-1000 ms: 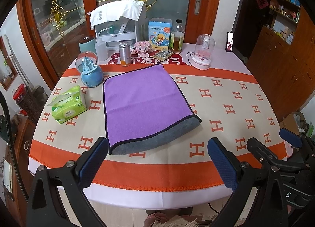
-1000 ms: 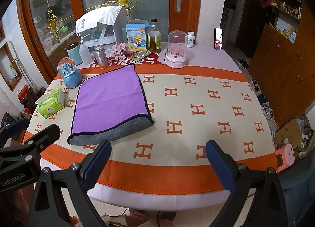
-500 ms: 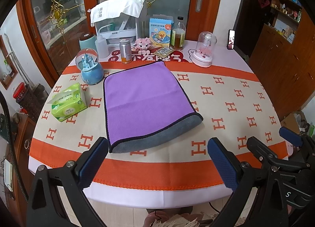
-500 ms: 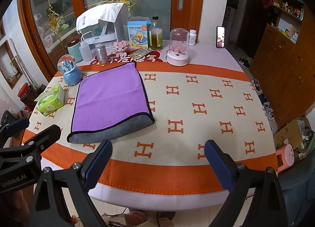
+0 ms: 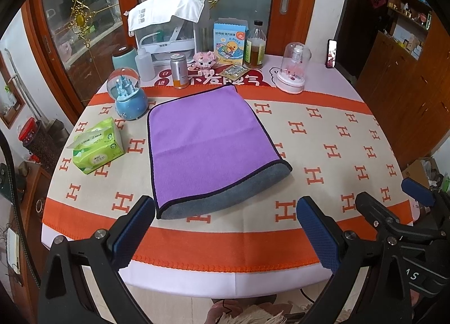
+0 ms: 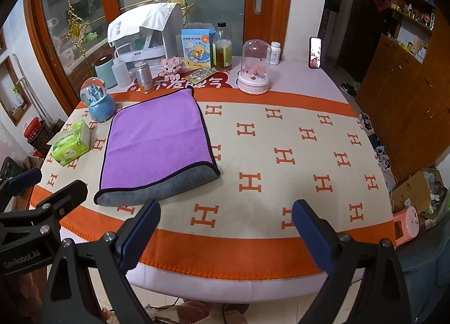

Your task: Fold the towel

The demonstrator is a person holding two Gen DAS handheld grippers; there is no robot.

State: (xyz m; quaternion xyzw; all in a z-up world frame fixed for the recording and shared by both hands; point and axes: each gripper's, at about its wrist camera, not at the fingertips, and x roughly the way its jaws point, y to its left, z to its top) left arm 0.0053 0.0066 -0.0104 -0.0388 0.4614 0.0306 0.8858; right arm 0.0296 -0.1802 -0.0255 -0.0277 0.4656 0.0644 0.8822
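Lying folded once already, the purple towel (image 5: 208, 144) sits on the left half of the table (image 5: 337, 138), its grey underside showing along the near edge.

Another fold may be left, I'd judge. Both tongs, the left gripper (image 5: 225, 225) and the right gripper (image 6: 226, 228), hang over the near rim, spread wide and empty. A tissue pack (image 5: 97, 145) lies just left of it.

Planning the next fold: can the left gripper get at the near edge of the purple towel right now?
Probably yes. The left gripper is open, and the towel has its grey near edge facing it with nothing between. The tissue pack sits off to the side.
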